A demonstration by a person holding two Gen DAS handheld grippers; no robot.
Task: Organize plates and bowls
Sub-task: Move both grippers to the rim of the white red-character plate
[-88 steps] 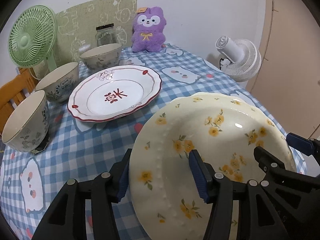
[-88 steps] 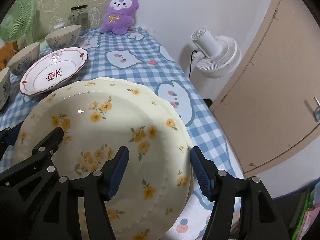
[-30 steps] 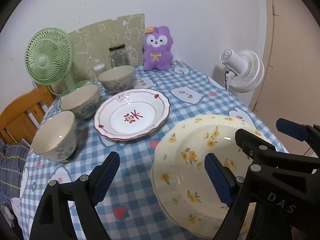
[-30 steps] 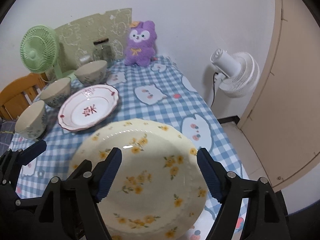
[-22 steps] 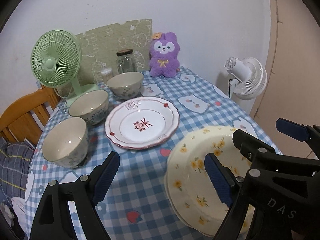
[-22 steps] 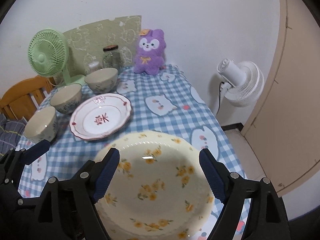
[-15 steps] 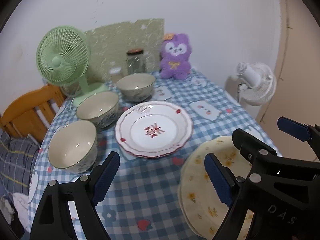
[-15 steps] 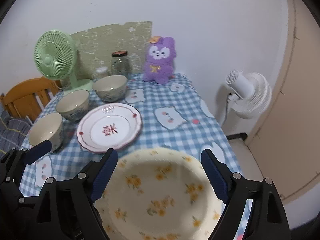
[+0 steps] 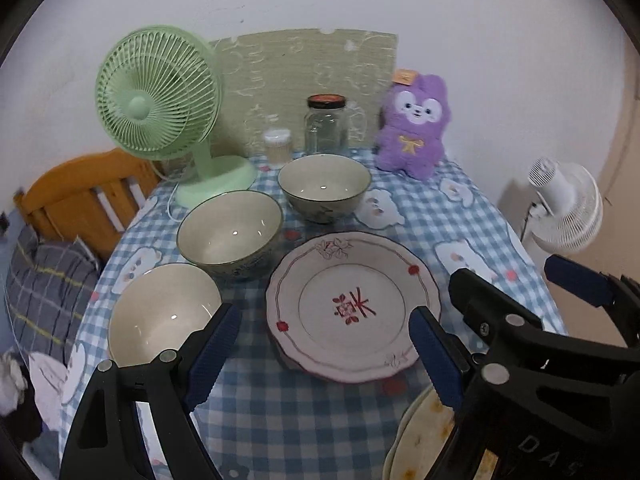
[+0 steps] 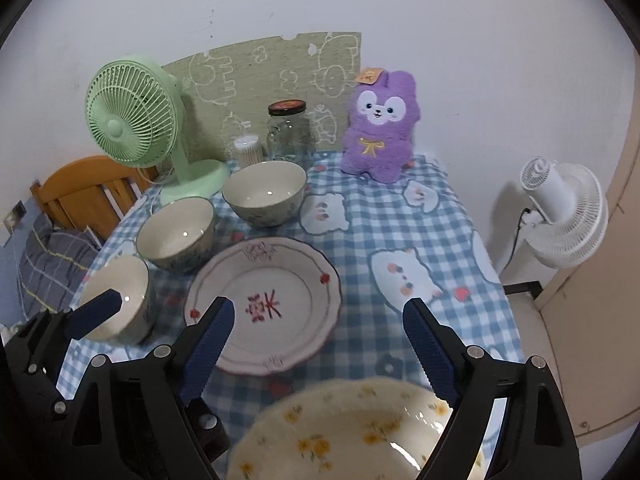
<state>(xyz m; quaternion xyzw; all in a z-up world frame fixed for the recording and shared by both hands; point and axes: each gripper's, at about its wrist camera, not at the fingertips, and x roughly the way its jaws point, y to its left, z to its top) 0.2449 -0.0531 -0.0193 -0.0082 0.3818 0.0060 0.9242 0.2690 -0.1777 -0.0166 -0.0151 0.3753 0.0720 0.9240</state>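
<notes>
Three bowls (image 9: 230,234), two plates (image 9: 352,306)

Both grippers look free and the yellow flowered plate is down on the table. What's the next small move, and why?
Probably bring the open right gripper forward onto the near rim of the red-trimmed plate. It lies alone, apart from the yellow flowered plate, and nothing is between either gripper's jaws. The left gripper could take its other side.

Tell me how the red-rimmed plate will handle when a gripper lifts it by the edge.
The red-rimmed plate looks like glazed ceramic, so probably stiff, breakable and somewhat slippery. Its shallow scalloped rim lies close to the tablecloth, so getting a finger underneath may be awkward.
</notes>
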